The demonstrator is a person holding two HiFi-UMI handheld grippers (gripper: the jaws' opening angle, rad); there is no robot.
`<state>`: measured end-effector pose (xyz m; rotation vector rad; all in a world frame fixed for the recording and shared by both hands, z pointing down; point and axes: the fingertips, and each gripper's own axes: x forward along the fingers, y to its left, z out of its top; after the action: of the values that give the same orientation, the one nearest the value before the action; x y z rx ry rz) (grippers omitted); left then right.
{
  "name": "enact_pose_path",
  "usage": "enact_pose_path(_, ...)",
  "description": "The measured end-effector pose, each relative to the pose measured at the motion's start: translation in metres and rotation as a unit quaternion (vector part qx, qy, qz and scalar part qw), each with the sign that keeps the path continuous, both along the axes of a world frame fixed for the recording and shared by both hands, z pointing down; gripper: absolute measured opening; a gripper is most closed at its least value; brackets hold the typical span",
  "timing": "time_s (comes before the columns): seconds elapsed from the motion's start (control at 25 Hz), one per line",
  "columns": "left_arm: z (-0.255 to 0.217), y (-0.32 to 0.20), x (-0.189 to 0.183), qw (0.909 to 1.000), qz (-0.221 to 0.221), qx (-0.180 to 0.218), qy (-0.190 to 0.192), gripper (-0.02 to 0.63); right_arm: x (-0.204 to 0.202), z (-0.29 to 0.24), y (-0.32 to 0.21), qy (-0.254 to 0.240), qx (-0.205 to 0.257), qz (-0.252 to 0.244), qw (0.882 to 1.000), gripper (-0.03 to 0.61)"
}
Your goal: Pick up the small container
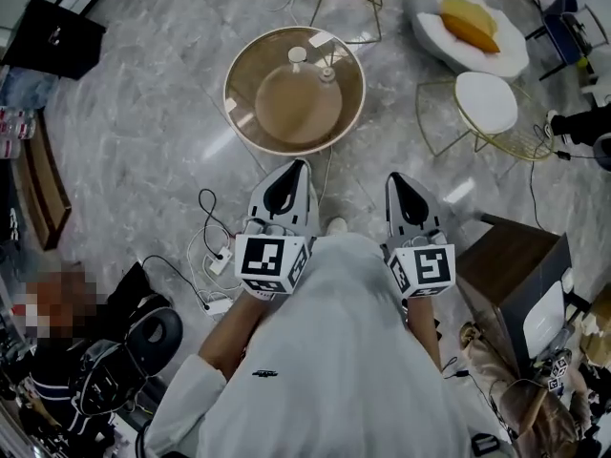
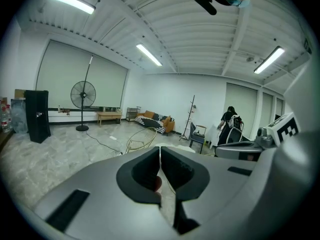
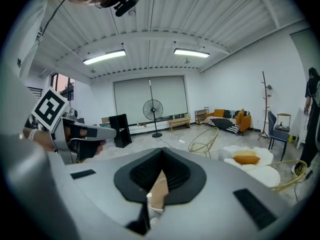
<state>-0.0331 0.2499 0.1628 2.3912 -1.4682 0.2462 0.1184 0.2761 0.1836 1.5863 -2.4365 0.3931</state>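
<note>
Left gripper [image 1: 298,168] and right gripper [image 1: 397,179]: jaws together, nothing in them, side by side. Cables [image 1: 215,246] on the floor near left; brown cabinet [image 1: 516,256] near right. Bare floor ahead up to the round table [image 1: 244,114]. Small container [image 1: 298,56] on its far half, upright, long axis vertical.

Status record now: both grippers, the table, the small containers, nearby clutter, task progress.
left gripper: jaws together, empty, short of the table
right gripper: jaws together, empty, short of the table
table: round glass-topped table with a gold rim, ahead of both grippers
containers: small white-capped container and a second one, both on the far part of the tabletop, apart from each other, untouched
clutter: white round stool on gold wire legs to the right; white power strip and cables on the floor at left
task: nothing picked up yet
</note>
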Motion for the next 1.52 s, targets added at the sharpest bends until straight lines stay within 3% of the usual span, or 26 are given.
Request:
enact_pose_path(0.36,-0.008,-0.090,-0.022,0.9999,0.010,0.000,0.013,0.025,-0.023,-0.019,-0.086,0.012,0.003,0.004,1.000,0.006)
enact_pose_path(0.68,0.000,-0.168,-0.062,0.9994,0.016,-0.005,0.031,0.025,-0.055,-0.020,-0.154,0.028,0.004,0.019,0.999,0.008)
enact_pose_path(0.92,0.003,-0.211,-0.081,0.9986,0.043,-0.003,0.032,0.025,-0.084,-0.018,-0.190,0.036,0.005,0.024,0.999,0.008)
enact_pose_path(1.28,0.026,-0.230,-0.077,0.9965,0.068,-0.034,0.036,0.025,-0.089,-0.004,-0.197,0.048,-0.023,0.023,0.998,0.008)
enact_pose_path(1.52,0.041,-0.239,-0.065,0.9965,0.070,-0.043,0.011,0.025,-0.085,0.000,-0.210,0.050,-0.027,0.001,0.998,0.008)
